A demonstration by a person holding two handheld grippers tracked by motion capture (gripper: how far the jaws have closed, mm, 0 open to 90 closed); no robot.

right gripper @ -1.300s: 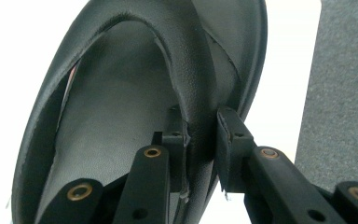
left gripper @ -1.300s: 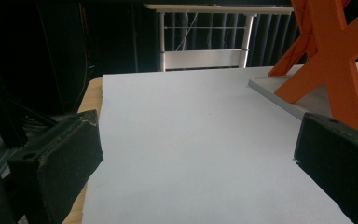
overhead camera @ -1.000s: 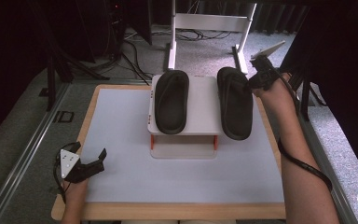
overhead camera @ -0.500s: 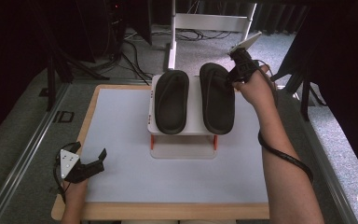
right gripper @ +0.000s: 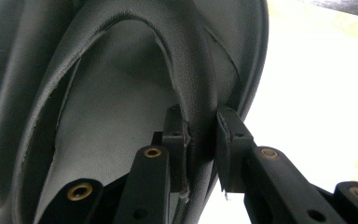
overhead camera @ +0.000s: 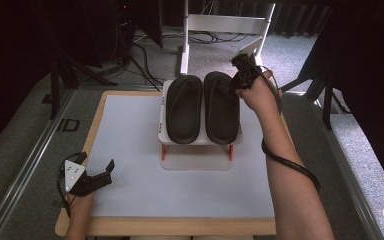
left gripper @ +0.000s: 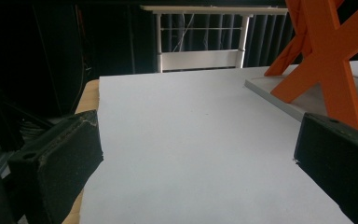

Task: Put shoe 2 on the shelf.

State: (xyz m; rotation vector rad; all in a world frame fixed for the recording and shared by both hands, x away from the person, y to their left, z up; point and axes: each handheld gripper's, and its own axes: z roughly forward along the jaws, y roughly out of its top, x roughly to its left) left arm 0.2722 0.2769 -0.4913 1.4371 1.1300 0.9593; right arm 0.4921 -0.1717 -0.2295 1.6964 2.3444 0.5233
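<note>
The room is dim, with grey carpet floor (overhead camera: 25, 150) around the table, dark stands and cables at the far side, and a white frame (overhead camera: 225, 22) standing beyond the table's far edge; the table (overhead camera: 130, 150) itself has a pale grey-white top with a wooden rim, bare across its near half; toward the far edge, a little right of centre, stands a small white rack (overhead camera: 196, 155) on orange legs, which the left gripper view shows as crossed orange struts (left gripper: 326, 60) over a flat base; two black sandals lie side by side on the rack's top, long axes running from near edge to far edge; the right sandal (overhead camera: 221, 107) sits just beside the left sandal (overhead camera: 184, 107), almost touching; the right gripper (overhead camera: 241, 75) reaches in at the right sandal's far right end, and the right gripper view shows its jaws clamped on the sandal's strap (right gripper: 193, 93); the left gripper (overhead camera: 92, 177) rests at the near left corner of the table, well apart from the rack, jaws spread wide with nothing between them.
</note>
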